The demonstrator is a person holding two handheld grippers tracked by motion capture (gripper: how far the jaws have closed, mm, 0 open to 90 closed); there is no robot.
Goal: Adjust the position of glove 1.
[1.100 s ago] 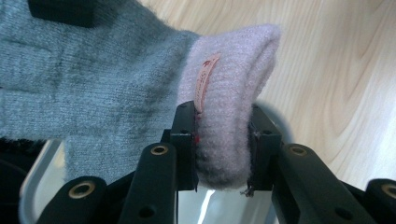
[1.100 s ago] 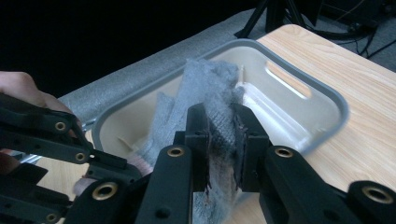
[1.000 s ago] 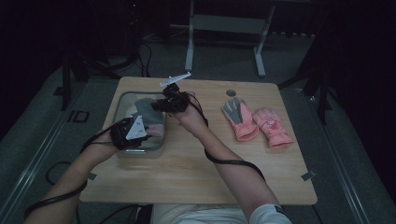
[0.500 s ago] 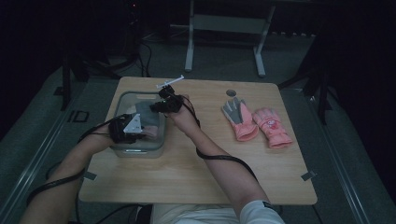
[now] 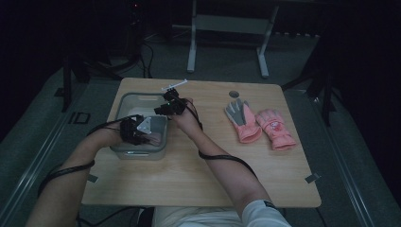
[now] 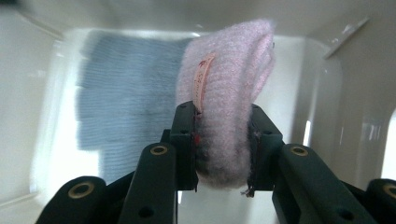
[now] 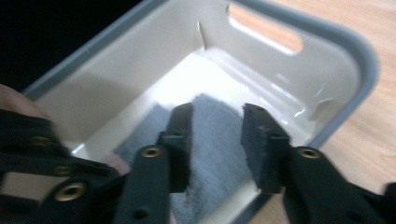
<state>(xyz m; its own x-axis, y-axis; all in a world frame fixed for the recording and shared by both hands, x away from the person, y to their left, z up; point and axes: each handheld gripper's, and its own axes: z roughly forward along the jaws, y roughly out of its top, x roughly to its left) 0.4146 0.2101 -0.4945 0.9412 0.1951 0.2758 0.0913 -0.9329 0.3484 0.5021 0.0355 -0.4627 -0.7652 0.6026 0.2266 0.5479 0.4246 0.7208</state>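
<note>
Since a second ago, in the high view, both grippers are sinking lower into the grey bin point(image 5: 124, 101). In the left gripper view, the left gripper point(image 6: 222, 142) is clamping a soft, light pink glove point(image 6: 229, 88); mid-fold suits gripping. In the right gripper view, the right gripper point(image 7: 215, 140) is hovering apart over a grey glove point(image 7: 210, 154).

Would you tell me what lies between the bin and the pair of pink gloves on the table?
In the high view, the person's right forearm and its cable cross bare wood between the bin and the gloves; no other object lies there.
</note>
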